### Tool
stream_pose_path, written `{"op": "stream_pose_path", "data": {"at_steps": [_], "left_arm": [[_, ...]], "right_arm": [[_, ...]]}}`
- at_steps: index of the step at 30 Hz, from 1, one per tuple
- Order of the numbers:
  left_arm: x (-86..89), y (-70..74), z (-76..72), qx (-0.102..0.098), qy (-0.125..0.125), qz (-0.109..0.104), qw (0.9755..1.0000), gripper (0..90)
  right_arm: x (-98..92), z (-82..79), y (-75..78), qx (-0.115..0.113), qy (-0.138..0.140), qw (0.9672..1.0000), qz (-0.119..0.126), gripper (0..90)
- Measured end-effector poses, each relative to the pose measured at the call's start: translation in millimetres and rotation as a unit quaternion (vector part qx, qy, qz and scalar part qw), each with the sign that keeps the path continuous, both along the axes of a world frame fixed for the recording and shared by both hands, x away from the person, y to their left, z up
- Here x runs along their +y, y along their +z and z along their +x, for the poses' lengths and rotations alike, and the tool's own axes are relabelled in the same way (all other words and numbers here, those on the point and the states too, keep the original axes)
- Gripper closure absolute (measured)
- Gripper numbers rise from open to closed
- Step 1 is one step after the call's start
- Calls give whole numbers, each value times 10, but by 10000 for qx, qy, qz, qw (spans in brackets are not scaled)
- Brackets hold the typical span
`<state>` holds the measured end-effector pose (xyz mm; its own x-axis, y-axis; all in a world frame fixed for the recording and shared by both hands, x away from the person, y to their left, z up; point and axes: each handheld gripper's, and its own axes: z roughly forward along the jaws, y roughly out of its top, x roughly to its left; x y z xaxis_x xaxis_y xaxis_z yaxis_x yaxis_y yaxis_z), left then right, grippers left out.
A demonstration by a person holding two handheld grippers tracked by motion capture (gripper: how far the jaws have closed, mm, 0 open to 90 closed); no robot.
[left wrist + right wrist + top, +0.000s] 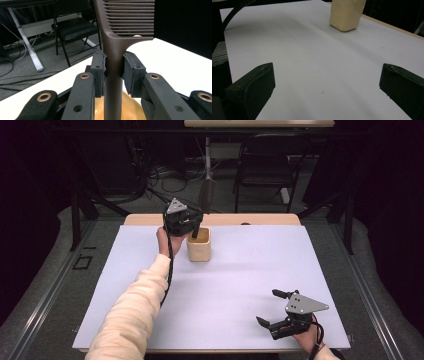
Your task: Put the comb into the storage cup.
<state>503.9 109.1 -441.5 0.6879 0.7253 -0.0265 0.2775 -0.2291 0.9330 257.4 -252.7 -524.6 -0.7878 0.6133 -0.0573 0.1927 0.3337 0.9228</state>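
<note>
A dark brown comb stands upright with its handle reaching down into a pale wooden cup at the back middle of the white mat. My left gripper is shut on the comb's handle just above the cup. In the left gripper view both pads clamp the handle, the comb's teeth rise above them, and the cup's inside shows below. My right gripper rests open at the mat's front right with nothing between its jaws. The right gripper view looks across the mat to the cup.
The white mat covers a wooden table. Behind the table stand a black chair and a desk leg among floor cables. A sleeved forearm crosses the mat's left front.
</note>
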Motion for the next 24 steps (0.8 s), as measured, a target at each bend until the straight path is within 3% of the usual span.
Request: {"op": "stream_pose_path", "data": {"at_steps": [14,24], "left_arm": [[10,-44,-28,35,4,143,9999,720],[13,-105,-19,68,-19,93,9999,721]], "right_arm": [[7,2,-2,11,8,10000,-15,0],[3,1,0,2,17,10000,-6,0]]}}
